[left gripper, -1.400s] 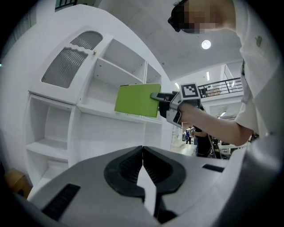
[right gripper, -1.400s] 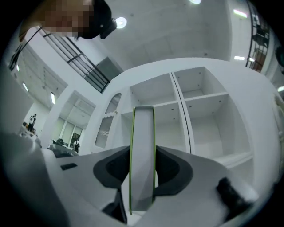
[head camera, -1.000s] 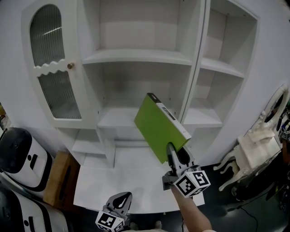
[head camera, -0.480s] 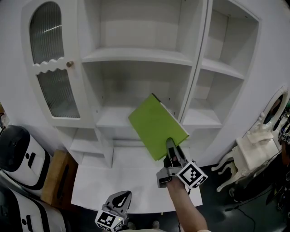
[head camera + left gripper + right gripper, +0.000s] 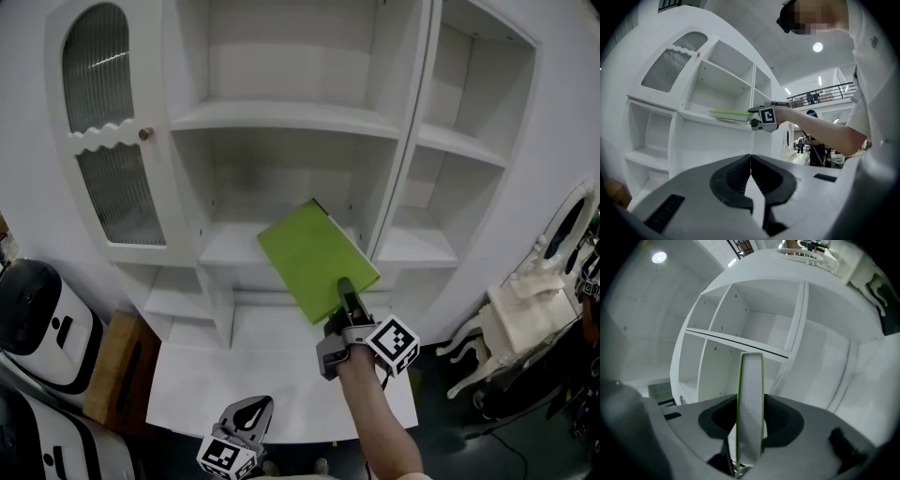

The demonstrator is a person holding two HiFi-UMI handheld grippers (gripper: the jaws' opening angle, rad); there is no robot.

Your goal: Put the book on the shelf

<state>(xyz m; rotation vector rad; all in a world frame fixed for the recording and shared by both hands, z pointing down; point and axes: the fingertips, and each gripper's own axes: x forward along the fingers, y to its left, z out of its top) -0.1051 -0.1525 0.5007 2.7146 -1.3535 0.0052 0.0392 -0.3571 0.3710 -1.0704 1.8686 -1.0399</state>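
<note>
A green book (image 5: 314, 258) with white page edges is held nearly flat in front of the white shelf unit (image 5: 281, 117), its far corner over the lower middle shelf board (image 5: 230, 248). My right gripper (image 5: 343, 302) is shut on the book's near edge. In the right gripper view the page block (image 5: 751, 394) stands between the two dark jaws, pointing at the shelf compartments. The left gripper view has the book (image 5: 729, 114) level just above a shelf ledge; whether it touches I cannot tell. My left gripper (image 5: 246, 419) hangs low at the front, shut and empty (image 5: 751, 168).
A cabinet door with ribbed glass (image 5: 108, 141) stands open at the left. A white counter (image 5: 272, 375) juts out below the shelves. Black-and-white cases (image 5: 42, 328) and a wooden box (image 5: 127, 370) sit at the lower left, and a white ornate chair (image 5: 525, 300) stands at the right.
The right gripper has moved left and toward the shelf. The book has tipped from a steep tilt to nearly flat. The left gripper has stayed put.
</note>
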